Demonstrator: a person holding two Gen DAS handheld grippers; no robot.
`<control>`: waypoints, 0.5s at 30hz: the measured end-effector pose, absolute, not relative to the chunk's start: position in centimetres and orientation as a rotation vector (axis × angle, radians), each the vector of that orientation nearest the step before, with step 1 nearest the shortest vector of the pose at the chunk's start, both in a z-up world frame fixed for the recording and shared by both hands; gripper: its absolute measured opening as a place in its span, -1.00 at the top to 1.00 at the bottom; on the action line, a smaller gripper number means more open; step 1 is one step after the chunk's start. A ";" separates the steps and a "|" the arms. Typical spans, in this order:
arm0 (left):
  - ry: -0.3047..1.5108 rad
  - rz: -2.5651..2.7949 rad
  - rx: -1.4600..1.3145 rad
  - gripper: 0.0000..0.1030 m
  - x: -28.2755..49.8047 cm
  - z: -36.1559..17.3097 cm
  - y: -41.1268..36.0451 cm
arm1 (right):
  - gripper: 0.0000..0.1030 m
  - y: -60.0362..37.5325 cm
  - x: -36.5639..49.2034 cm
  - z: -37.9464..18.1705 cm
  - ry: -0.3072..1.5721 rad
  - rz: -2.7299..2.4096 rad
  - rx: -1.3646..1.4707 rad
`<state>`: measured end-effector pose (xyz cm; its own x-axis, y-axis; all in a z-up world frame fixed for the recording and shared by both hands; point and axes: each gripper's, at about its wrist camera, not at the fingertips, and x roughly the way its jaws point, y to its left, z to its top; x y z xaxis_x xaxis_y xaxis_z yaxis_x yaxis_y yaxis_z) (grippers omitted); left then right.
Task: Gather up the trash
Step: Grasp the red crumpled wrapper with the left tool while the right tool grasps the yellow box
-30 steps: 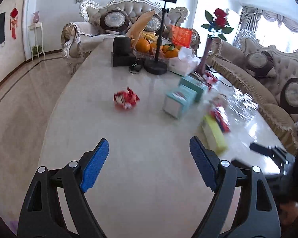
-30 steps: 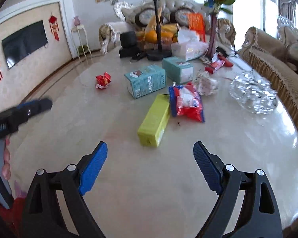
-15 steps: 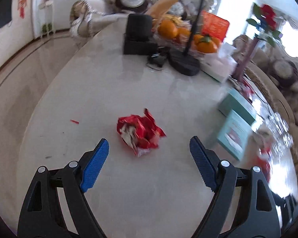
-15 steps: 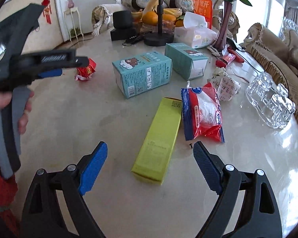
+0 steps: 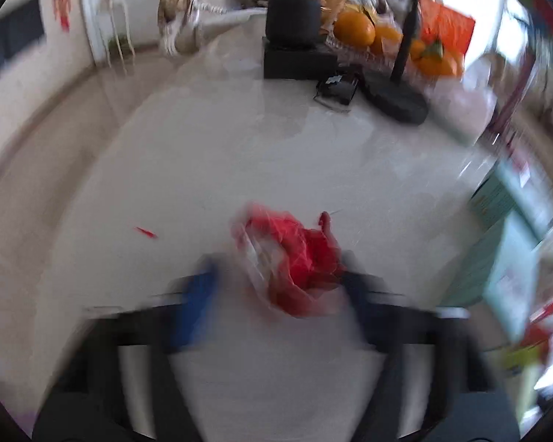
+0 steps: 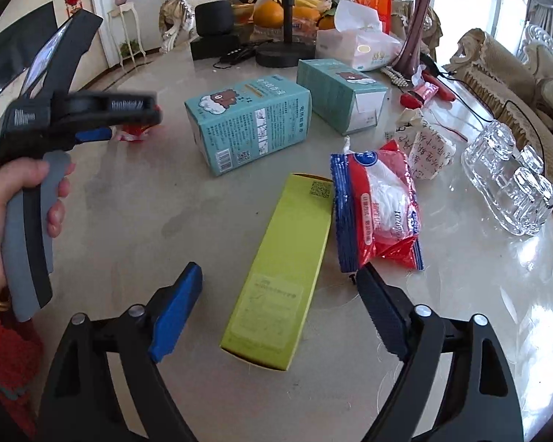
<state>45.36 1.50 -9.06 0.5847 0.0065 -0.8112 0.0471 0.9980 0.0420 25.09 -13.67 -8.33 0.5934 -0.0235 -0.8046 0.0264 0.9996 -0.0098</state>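
Lying between closed fingers [image 5: 199,294]: red wrapper [image 5: 298,258]

A pale, glossy marble table [image 6: 136,202] fills both views. At centre of the right wrist view lies a yellow-green carton [image 6: 280,272], flat, its right edge touching a red and blue snack bag [image 6: 378,210]. Above them stand two teal boxes [image 6: 247,125]. Right of the bag lies a crumpled written paper [image 6: 427,147]; at the right edge stands glassware [image 6: 512,180]. In the upper centre are a tissue pack [image 6: 354,46], a round black stand base [image 6: 285,55], a black speaker [image 6: 214,18], a purple vase [image 6: 414,37]. A crumpled red wrapper [image 5: 295,258] lies left of the boxes.
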 end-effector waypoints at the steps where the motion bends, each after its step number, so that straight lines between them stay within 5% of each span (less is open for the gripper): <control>1: 0.952 -0.036 0.067 0.34 45.1 -9.1 1.5 | 0.47 -13.8 24.9 -8.1 0.926 -0.031 0.013; 7: 0.960 -0.050 0.000 0.37 43.2 -8.3 3.2 | 0.47 -15.0 23.1 -7.6 0.952 0.114 0.148; 15: 0.817 -0.197 -0.044 0.36 29.7 -3.9 5.2 | 0.47 -16.1 16.0 -5.0 0.869 0.226 0.197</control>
<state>29.67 5.19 -3.85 0.6675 -0.1915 -0.7196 0.1574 0.9808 -0.1150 16.04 -16.10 -5.00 0.6243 0.2750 -0.7311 -0.1158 0.9582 0.2616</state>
